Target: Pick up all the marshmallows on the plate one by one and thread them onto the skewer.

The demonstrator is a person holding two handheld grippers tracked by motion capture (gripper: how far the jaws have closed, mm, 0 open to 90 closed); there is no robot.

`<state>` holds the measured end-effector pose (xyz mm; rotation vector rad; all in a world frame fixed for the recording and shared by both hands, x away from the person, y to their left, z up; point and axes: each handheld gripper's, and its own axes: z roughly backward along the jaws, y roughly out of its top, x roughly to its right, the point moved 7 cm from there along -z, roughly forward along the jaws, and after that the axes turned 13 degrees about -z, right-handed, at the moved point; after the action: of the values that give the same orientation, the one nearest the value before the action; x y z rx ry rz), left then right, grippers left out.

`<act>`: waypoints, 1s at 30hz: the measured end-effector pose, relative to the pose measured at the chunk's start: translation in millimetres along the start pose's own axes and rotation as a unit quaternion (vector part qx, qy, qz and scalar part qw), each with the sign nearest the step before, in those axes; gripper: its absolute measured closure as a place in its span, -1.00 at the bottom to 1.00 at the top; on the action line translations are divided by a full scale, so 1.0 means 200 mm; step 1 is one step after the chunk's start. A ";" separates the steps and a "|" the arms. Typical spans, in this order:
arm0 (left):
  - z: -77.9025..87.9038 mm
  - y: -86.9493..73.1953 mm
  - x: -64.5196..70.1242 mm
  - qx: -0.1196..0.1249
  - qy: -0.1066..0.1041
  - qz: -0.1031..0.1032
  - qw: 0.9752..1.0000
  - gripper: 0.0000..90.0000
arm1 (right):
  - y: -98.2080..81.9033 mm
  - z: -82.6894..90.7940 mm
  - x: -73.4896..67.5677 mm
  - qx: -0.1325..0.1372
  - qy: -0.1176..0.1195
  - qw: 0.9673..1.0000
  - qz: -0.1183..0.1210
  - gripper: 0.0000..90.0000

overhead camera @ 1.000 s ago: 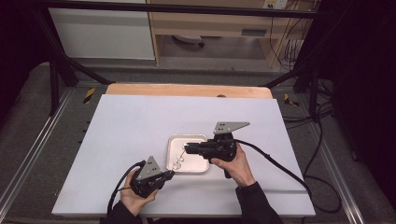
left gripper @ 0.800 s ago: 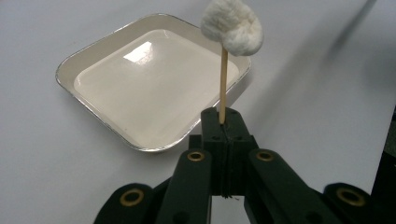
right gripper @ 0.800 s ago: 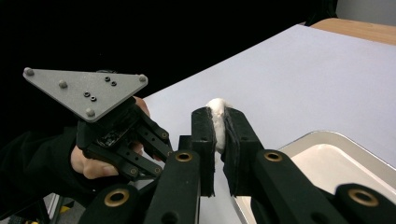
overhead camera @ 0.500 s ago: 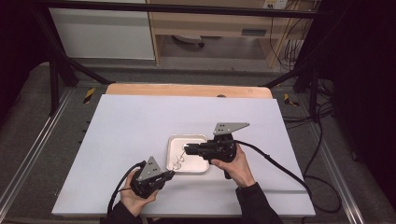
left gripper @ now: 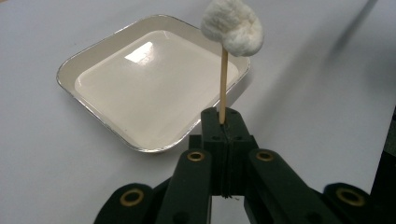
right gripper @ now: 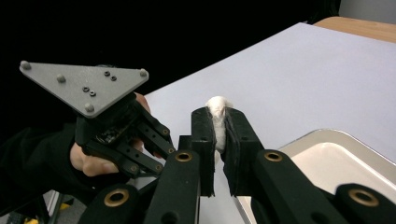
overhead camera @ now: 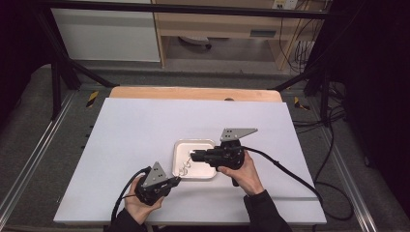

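Landmark: a shallow square white tray (overhead camera: 209, 145) with a shiny metal rim lay on the white table (overhead camera: 135, 130), towards the person's side; every place below is given from it.
Left gripper: the left gripper (left gripper: 223, 122) sat just off the tray's near left corner in the high view (overhead camera: 177, 181), its jaws pressed together on the lower end of a thin wooden stick (left gripper: 223, 84).
Stick: it stood upright out of the jaw tips, and in the left gripper view it rose in front of the tray's right-hand corner.
Cotton ball on stick: a fluffy white cotton ball (left gripper: 232, 27) capped the stick's top end, above the tray's rim.
Right gripper: the right gripper (right gripper: 219, 122) lay level over the tray's right side in the high view (overhead camera: 193, 156), pointing left, its jaws drawn in narrow on a small white cotton wad (right gripper: 218, 108) that showed between the tips.
Left hand: the left hand (overhead camera: 140, 205) held its gripper on the near side of the tray.
Right hand: the right hand (overhead camera: 241, 175) gripped its tool just right of the tray.
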<state>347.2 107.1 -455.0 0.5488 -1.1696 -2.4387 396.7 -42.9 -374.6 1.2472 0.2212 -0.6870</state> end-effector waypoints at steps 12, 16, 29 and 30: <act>-0.01 0.00 0.01 0.000 -0.007 0.001 1.000 0.99 | -0.01 -0.01 0.00 -0.004 -0.004 1.000 0.002 0.86; -0.01 0.00 0.00 0.000 -0.008 0.002 1.000 0.99 | -0.02 -0.01 0.00 -0.005 -0.002 1.000 0.001 0.86; 0.02 0.03 -0.01 0.017 -0.004 0.005 1.000 0.99 | -0.05 -0.08 0.00 -0.008 0.004 1.000 0.006 0.79; 0.01 0.03 -0.01 0.014 -0.006 0.006 1.000 0.99 | -0.05 -0.08 0.00 -0.008 -0.001 1.000 0.006 0.75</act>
<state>348.6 105.8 -448.2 0.5360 -1.2098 -2.4222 394.4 -30.0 -388.1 1.2318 0.2164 -0.6742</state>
